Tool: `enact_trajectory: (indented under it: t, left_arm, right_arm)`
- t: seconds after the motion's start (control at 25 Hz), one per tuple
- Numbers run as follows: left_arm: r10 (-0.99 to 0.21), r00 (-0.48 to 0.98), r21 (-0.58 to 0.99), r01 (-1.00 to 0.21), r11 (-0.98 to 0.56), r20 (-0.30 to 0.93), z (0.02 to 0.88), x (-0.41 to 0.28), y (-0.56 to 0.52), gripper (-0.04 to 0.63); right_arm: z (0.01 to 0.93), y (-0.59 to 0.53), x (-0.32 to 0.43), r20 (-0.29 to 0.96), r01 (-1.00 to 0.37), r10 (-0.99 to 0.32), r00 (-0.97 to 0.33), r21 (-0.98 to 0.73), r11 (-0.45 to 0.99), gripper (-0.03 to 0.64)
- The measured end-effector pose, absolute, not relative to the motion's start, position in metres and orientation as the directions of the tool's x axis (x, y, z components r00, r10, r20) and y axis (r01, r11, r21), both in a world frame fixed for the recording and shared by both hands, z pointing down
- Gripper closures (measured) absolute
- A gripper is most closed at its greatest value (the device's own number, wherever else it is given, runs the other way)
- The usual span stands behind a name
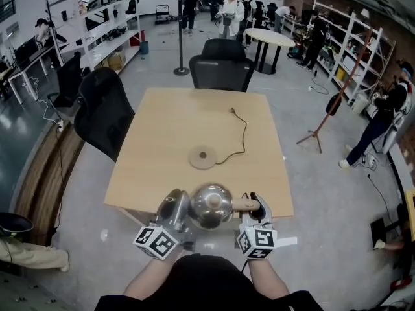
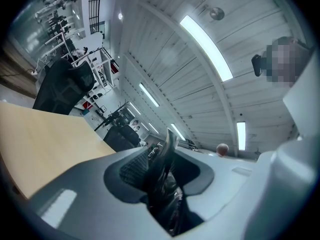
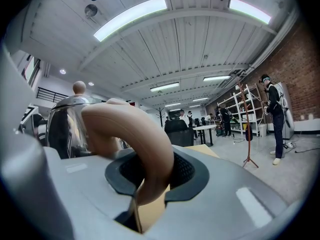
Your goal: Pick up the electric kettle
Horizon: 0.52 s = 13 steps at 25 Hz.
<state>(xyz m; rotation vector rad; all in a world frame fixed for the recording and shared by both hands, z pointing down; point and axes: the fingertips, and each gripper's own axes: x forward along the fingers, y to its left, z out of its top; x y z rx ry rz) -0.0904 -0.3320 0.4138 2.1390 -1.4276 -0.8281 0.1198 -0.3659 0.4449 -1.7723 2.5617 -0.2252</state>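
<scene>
desk (image 1: 162, 128): pale wood and mostly bare, with loads of free top toward the far edge and both side edges.
chairs (image 1: 220, 70): black ones, two by the far edge and one off the left edge. Nothing crowds the near edge where the person stands.
kettle (image 1: 211, 205): round steel job sitting right over the near edge, about midway along. It's off its base and I'd say it's up in the air between the two grippers, though no view shows its underside.
right gripper (image 1: 254, 207): clamped on the tan handle (image 3: 137, 134), which fills the gap between the jaws.
left gripper (image 1: 181, 209): pinched onto a thin, dark, shiny piece (image 2: 165, 169) on the kettle's other side. My guess is it's the spout.
base (image 1: 201, 157): flat disc near the desk's middle, well apart from the kettle, nothing on it.
cord (image 1: 244, 135): loops from the base toward the far edge, with the plug end lying on the top.
doing it well: imo let the handle side carry the weight and use the spout side only to steady it. Keep the kettle upright and level, and don't twist the two grips against each other.
room to move: the kettle is partly past the near edge, so any set-down should go forward over the wood, not straight down. The way to the base looks open. The cord lies to the base's right, so come in from the near side.
</scene>
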Motion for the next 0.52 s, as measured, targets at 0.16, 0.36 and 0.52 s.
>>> enact_trajectory:
  t: [0.16, 0.36, 0.52]
  left_arm:
    - [-0.928, 0.29, 0.648, -0.664, -0.372, -0.236, 0.4143, -0.0911, -0.3322, 0.474]
    - [-0.924, 0.303, 0.646, -0.662, -0.379, -0.232, 0.4197, -0.0896, -0.3375, 0.474]
    - [-0.927, 0.296, 0.645, -0.666, -0.374, -0.232, 0.4218, -0.0899, -0.3365, 0.474]
  right_arm:
    - [0.4445, -0.3662, 0.1192, 0.071, -0.931, -0.932, -0.355, -0.122, 0.345, 0.528]
    - [0.4484, -0.3723, 0.1204, 0.07, -0.931, -0.933, -0.353, -0.126, 0.343, 0.528]
    - [0.4507, -0.3725, 0.1199, 0.067, -0.928, -0.931, -0.359, -0.13, 0.349, 0.528]
